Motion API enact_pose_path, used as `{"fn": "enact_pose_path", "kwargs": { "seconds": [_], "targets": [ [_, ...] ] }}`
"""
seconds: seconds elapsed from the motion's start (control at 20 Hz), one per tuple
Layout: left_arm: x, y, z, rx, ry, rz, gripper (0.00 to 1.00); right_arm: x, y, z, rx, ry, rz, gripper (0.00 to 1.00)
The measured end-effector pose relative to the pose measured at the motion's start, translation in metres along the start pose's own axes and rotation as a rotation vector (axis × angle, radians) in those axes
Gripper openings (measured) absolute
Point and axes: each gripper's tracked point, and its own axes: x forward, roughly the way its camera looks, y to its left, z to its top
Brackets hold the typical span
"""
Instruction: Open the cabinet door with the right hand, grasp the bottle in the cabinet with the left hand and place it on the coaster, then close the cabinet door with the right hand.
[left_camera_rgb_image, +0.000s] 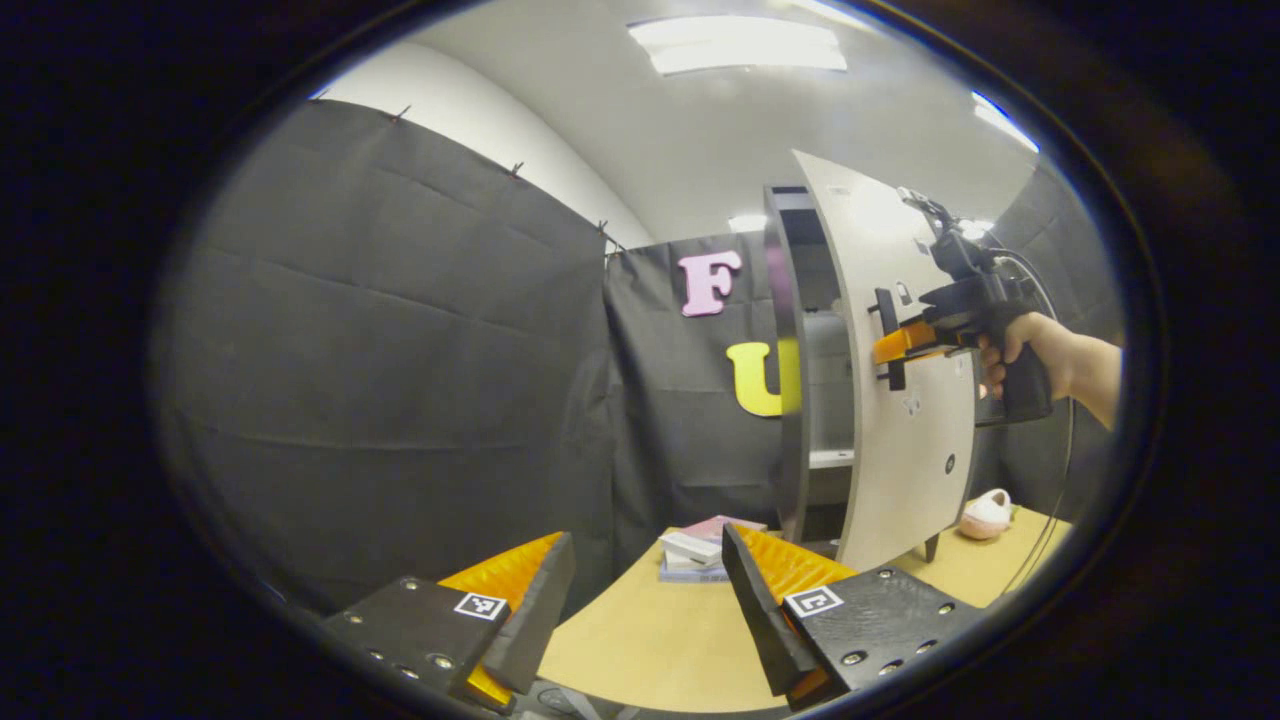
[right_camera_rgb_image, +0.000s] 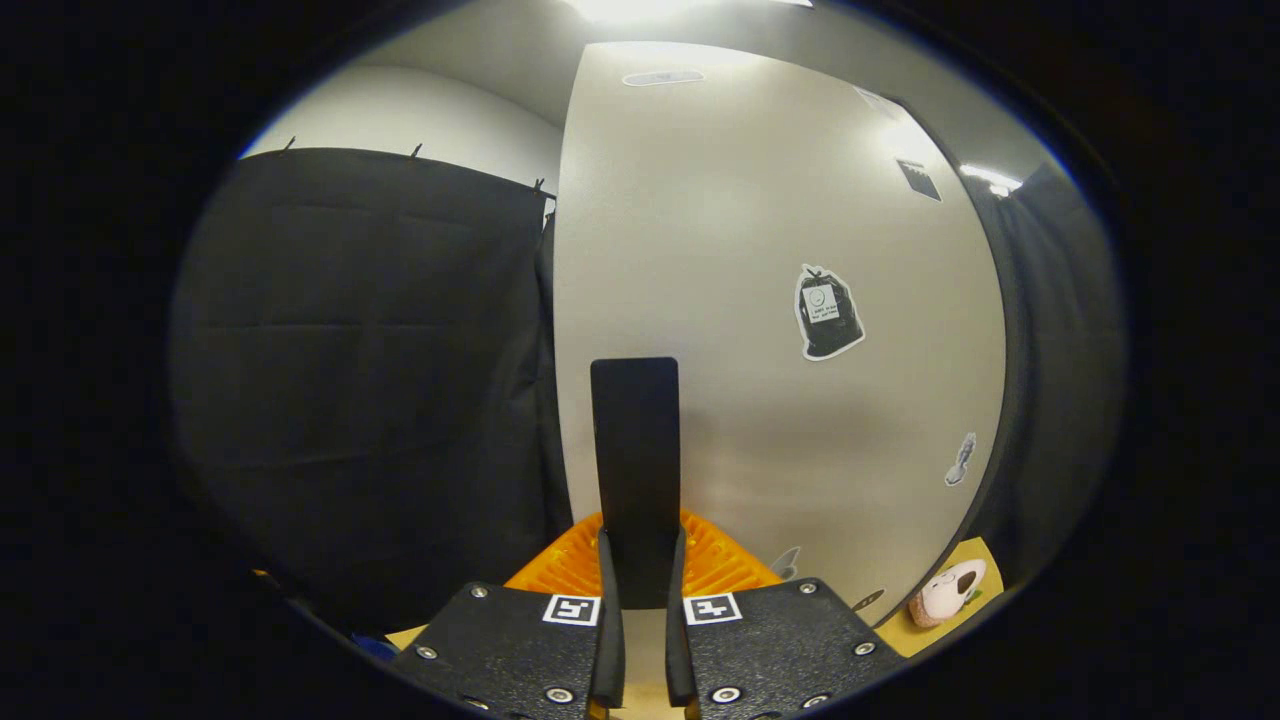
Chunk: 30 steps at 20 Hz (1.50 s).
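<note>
right gripper (right_camera_rgb_image: 640, 600) clamped on the cabinet door handle (right_camera_rgb_image: 636, 470), door partly swung open

its fingers pinch the upright handle between them so the door (right_camera_rgb_image: 760, 300) can be drawn on its hinge; the left gripper (left_camera_rgb_image: 645, 600) waits with fingers wide and nothing between them, low over the table (left_camera_rgb_image: 650, 650), likely ready to reach in. ahead of those fingers the door's edge screens the cabinet (left_camera_rgb_image: 800, 400) interior, so the bottle's place cannot be told; a stack of small books (left_camera_rgb_image: 700, 555) lies just beyond, a plush toy (left_camera_rgb_image: 986, 513) off to the far side
</note>
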Motion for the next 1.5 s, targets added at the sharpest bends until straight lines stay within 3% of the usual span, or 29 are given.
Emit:
{"fn": "enact_pose_path", "kwargs": {
  "seconds": [0.05, 0.1, 0.2, 0.65, 0.7, 0.85, 0.9, 0.95, 1.0, 1.05, 1.1, 1.35, 1.5],
  "targets": [
    [0.002, -0.01, 0.001, -0.003, -0.002, -0.014, 0.89, 0.002, -0.003, 0.0, 0.002, -0.001, 0.012, 0.16],
    [0.004, -0.019, 0.003, -0.004, -0.003, -0.026, 0.85, 0.002, -0.004, -0.002, 0.004, 0.001, 0.026, 0.17],
    [0.009, -0.039, 0.006, -0.005, -0.006, -0.053, 0.89, -0.001, -0.01, -0.004, 0.004, -0.002, 0.049, 0.16],
    [0.02, -0.133, 0.014, -0.019, -0.016, -0.17, 0.85, -0.026, -0.028, -0.004, 0.004, -0.02, 0.081, 0.16],
    [0.022, -0.142, 0.015, -0.019, -0.019, -0.182, 0.89, -0.028, -0.03, -0.005, 0.005, -0.022, 0.082, 0.16],
    [0.026, -0.172, 0.016, -0.022, -0.023, -0.22, 0.85, -0.034, -0.036, -0.005, 0.006, -0.026, 0.081, 0.16],
    [0.028, -0.181, 0.016, -0.024, -0.023, -0.231, 0.89, -0.037, -0.038, -0.005, 0.006, -0.026, 0.079, 0.16],
    [0.029, -0.189, 0.016, -0.026, -0.023, -0.242, 0.85, -0.038, -0.04, -0.005, 0.006, -0.026, 0.077, 0.14],
    [0.031, -0.198, 0.017, -0.028, -0.023, -0.252, 0.89, -0.04, -0.042, -0.005, 0.007, -0.026, 0.076, 0.16],
    [0.031, -0.206, 0.017, -0.031, -0.023, -0.261, 0.85, -0.041, -0.045, -0.006, 0.008, -0.025, 0.074, 0.16],
    [0.031, -0.214, 0.017, -0.033, -0.023, -0.271, 0.89, -0.043, -0.047, -0.005, 0.009, -0.025, 0.071, 0.16],
    [0.033, -0.252, 0.019, -0.036, -0.023, -0.309, 0.89, -0.051, -0.058, -0.005, 0.003, -0.032, 0.056, 0.16],
    [0.031, -0.272, 0.019, -0.039, -0.019, -0.325, 0.81, -0.055, -0.068, -0.005, -0.002, -0.038, 0.028, 0.16]
  ]
}}
